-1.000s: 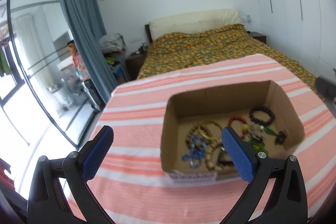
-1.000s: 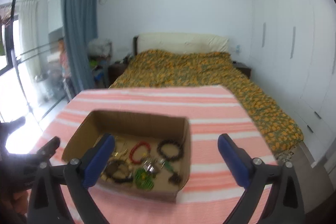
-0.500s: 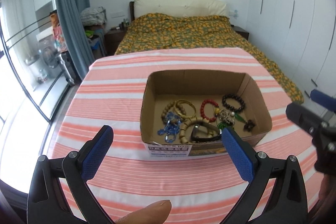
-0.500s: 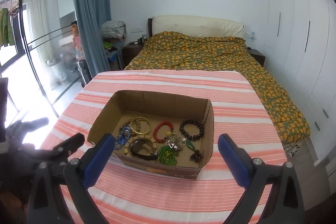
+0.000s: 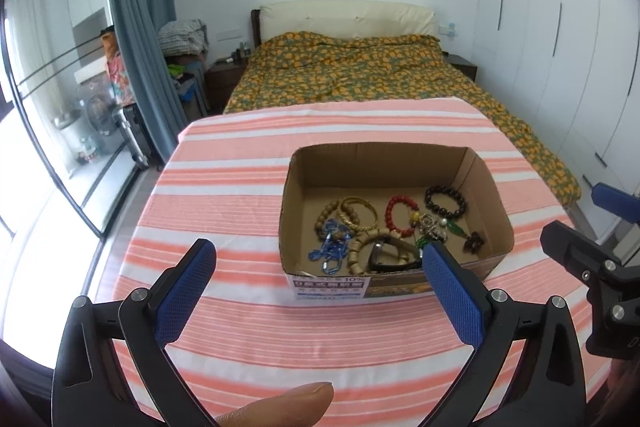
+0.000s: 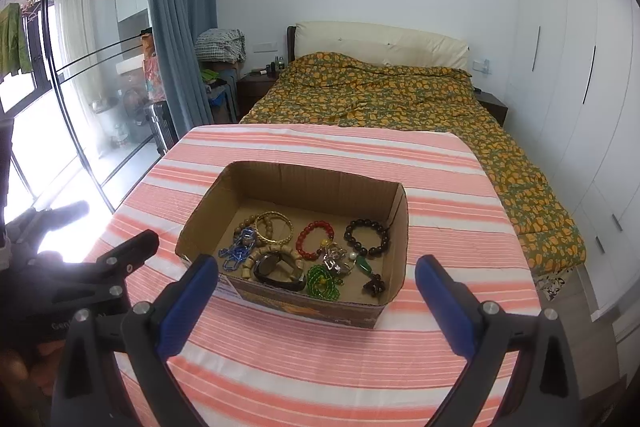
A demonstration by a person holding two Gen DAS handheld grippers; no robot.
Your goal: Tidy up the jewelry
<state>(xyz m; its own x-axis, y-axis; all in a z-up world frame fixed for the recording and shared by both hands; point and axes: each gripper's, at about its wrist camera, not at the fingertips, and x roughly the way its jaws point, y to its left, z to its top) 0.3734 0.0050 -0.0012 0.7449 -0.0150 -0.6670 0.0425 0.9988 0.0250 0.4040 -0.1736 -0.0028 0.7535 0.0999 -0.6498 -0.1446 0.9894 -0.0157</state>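
Observation:
An open cardboard box (image 5: 384, 163) (image 6: 304, 179) stands on a table with a pink striped cloth (image 5: 240, 327) (image 6: 320, 367). Inside lie a red bead bracelet (image 5: 400, 213) (image 6: 315, 239), a dark bead bracelet (image 5: 446, 203) (image 6: 367, 237), a gold bangle (image 5: 358, 213) (image 6: 274, 227), a blue chain (image 5: 330, 251) (image 6: 236, 253), wooden beads, a black watch (image 6: 278, 269) and green beads (image 6: 322, 281). My left gripper (image 5: 316, 291) is open and empty, in front of the box's near left. My right gripper (image 6: 316, 295) is open and empty, before the box's near wall.
A bed with an orange-patterned cover (image 5: 360, 75) (image 6: 392, 99) lies behind the table. A glass door and blue curtain (image 5: 136, 27) are at the left, white wardrobes (image 6: 580, 67) at the right. The other gripper shows at each view's edge (image 5: 592, 267) (image 6: 100, 267).
Both cameras have swung and steadied on the box, which now sits closer and more centred. Both grippers stay open and empty.

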